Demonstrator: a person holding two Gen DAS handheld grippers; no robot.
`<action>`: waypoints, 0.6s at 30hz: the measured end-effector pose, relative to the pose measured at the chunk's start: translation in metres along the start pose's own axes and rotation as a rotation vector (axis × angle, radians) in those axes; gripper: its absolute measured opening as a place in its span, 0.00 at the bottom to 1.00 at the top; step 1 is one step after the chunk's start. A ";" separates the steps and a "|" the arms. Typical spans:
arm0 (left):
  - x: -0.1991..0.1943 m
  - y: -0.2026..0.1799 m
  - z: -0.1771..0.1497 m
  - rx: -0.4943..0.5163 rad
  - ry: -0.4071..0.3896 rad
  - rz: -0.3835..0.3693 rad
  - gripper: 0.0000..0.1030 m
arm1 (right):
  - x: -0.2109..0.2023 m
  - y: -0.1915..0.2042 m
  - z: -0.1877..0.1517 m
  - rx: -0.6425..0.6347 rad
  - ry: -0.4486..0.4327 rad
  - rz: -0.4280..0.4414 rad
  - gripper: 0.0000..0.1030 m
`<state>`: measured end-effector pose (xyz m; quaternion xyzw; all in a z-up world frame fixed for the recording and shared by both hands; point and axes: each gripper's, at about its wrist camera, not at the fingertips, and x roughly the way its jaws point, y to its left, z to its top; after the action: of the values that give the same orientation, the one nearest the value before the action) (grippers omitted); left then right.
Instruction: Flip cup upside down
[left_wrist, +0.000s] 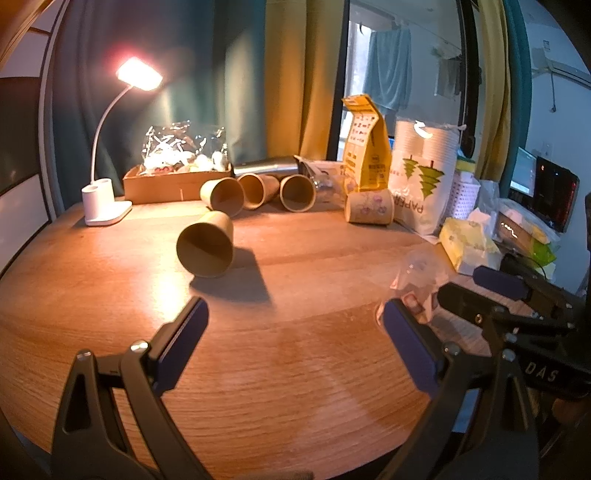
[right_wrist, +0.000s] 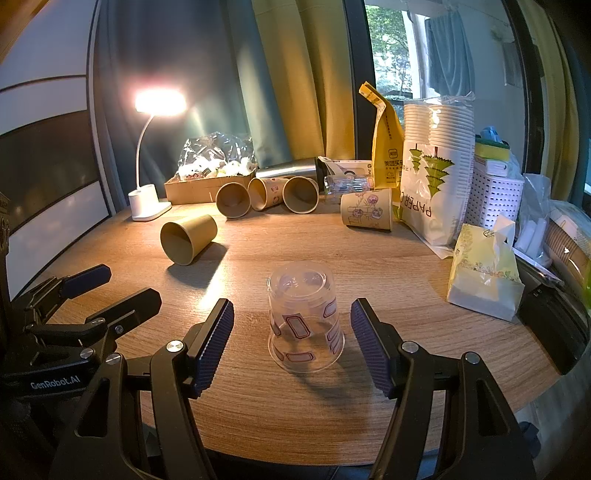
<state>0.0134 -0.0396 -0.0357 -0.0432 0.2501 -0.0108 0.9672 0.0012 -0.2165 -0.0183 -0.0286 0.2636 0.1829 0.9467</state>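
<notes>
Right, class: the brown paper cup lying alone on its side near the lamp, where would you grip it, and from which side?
Grip the brown paper cup across its side wall, near mid-length, fingers straddling it from above. It lies on its side, mouth toward the cameras, so the round wall offers two opposite faces. The open left gripper looks nearer than the right gripper, which flanks the upturned clear cup.

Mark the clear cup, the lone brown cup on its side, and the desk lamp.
clear cup (right_wrist: 306, 317): right wrist view, mid sidewall.
lone brown cup (right_wrist: 188, 238): right wrist view, outer wall.
desk lamp (right_wrist: 149, 203): right wrist view, white base.
</notes>
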 end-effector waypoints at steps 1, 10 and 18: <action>0.000 0.000 0.000 0.001 0.000 0.000 0.94 | 0.000 0.001 0.000 0.000 0.000 0.000 0.67; -0.001 -0.001 0.000 0.002 -0.002 0.000 0.94 | 0.000 0.001 0.000 0.001 -0.001 0.001 0.67; -0.001 -0.001 0.000 0.002 -0.001 0.000 0.94 | 0.000 0.002 0.001 0.001 -0.002 0.002 0.67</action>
<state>0.0129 -0.0407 -0.0351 -0.0421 0.2494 -0.0112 0.9674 0.0014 -0.2148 -0.0179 -0.0277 0.2628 0.1840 0.9467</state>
